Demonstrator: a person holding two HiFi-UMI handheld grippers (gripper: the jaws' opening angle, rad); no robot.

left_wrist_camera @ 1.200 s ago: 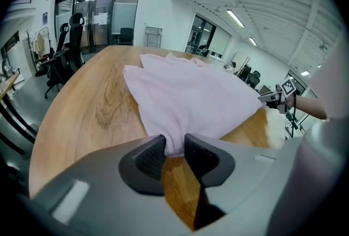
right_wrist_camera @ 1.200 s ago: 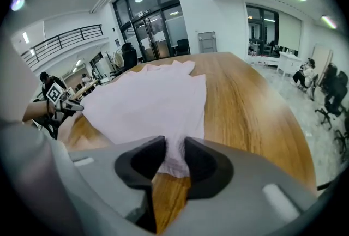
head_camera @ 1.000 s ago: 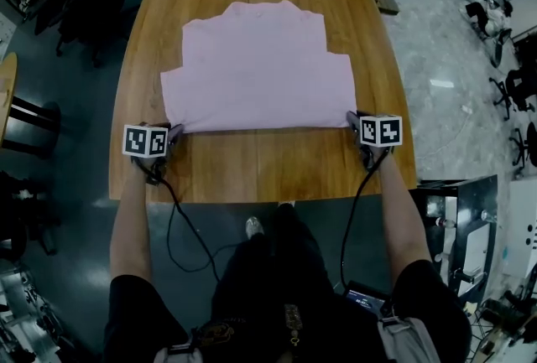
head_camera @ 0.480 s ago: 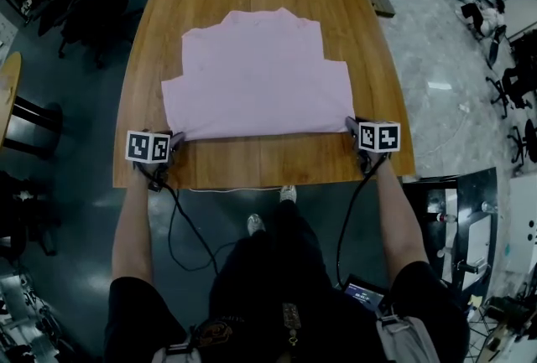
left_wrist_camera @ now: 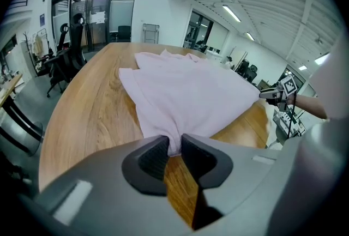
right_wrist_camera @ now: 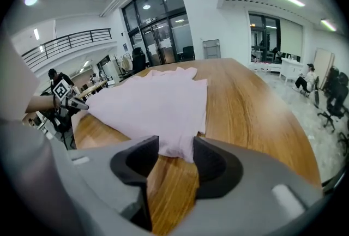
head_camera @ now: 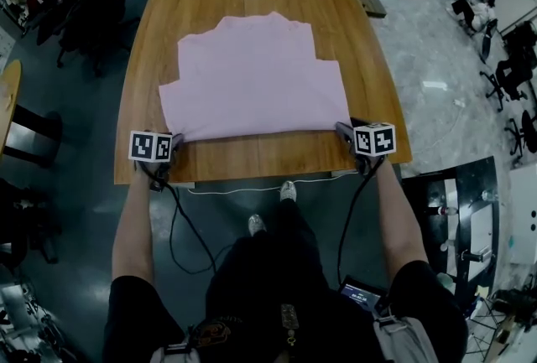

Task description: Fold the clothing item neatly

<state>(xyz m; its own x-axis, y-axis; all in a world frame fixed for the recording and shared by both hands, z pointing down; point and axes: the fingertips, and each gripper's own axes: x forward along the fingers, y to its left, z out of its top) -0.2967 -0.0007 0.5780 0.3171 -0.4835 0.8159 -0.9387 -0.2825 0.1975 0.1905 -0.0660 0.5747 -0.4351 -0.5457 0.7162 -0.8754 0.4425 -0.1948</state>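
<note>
Shirt (head_camera: 252, 76), pink, lies spread on the wooden table (head_camera: 252, 164), hem along the near side. Near-left hem corner is pinched in the left gripper (left_wrist_camera: 174, 147), jaws pressed on the fabric. At the near-right corner the right gripper (right_wrist_camera: 175, 147) has just been opening: jaws spread, fabric lying between them.

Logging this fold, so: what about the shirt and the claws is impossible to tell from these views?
Pink shirt lower layers: hidden under its top layer, all views.
Left claw, right claw grips: too small, partly under marker cubes, head view.
Right claw's jaws have just opened round the shirt corner; pad contact unclear, right gripper view.
</note>
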